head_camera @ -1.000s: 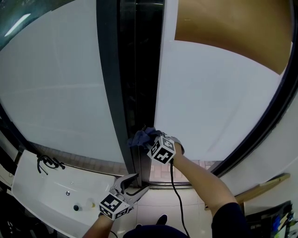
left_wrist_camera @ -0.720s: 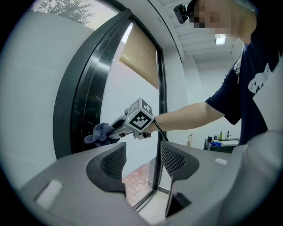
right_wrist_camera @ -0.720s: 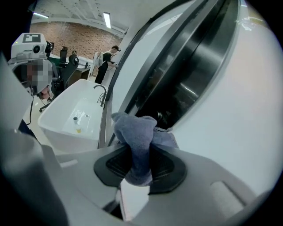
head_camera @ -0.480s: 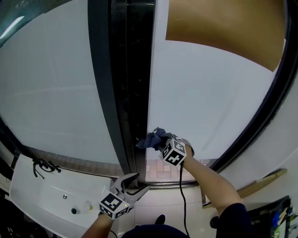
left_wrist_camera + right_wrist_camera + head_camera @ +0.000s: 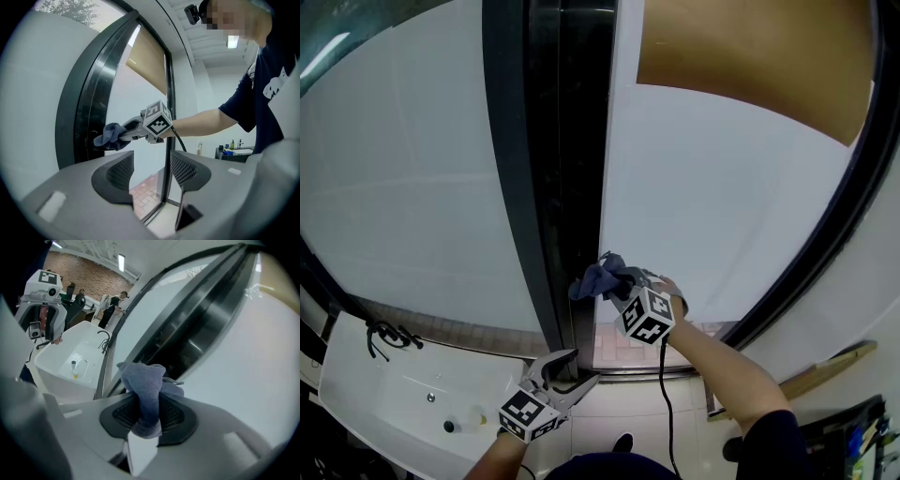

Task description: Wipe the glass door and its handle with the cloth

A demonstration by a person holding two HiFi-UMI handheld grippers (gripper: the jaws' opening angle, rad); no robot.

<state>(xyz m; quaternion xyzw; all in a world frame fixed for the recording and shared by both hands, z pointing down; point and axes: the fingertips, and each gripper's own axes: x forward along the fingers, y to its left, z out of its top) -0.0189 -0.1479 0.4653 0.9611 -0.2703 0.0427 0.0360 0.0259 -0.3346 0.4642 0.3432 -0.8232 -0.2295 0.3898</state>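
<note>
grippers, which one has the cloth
The right gripper: its jaws are shut on the blue cloth, held up by the dark door frame. The left gripper hangs lower, open and empty.

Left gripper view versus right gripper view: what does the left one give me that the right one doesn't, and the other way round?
Only the left gripper view: the left gripper with its jaws apart and empty, the right gripper seen from the side, the arm behind it, and brick paving low down. Only the right gripper view: the right jaws shut on the cloth close up, and the white sink at left. Both: the cloth by the dark door frame.
</note>
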